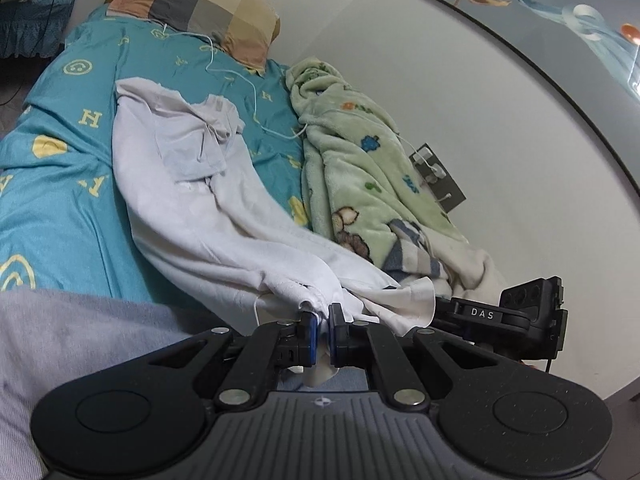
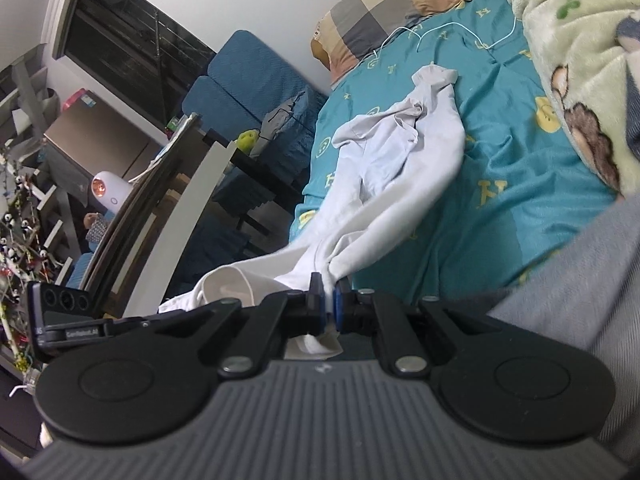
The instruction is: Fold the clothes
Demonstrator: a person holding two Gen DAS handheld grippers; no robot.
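A white garment (image 1: pixel 192 184) lies stretched along the teal bed sheet (image 1: pixel 60 200), its far end crumpled near the pillow. My left gripper (image 1: pixel 323 320) is shut on the garment's near hem, which bunches between the blue pads. In the right wrist view the same white garment (image 2: pixel 408 168) runs from the bed toward me, and my right gripper (image 2: pixel 328 300) is shut on another part of its near edge. The other gripper's black body (image 1: pixel 520 312) shows at the right of the left wrist view, and at the left (image 2: pixel 68 316) of the right wrist view.
A green fleece blanket (image 1: pixel 360 152) lies bunched along the wall. A checked pillow (image 1: pixel 200 4) sits at the head of the bed, with a white cable (image 1: pixel 240 76) trailing across the sheet. A grey sleeve (image 1: pixel 60 340) is close by. Blue cushions (image 2: pixel 248 80) and furniture stand beside the bed.
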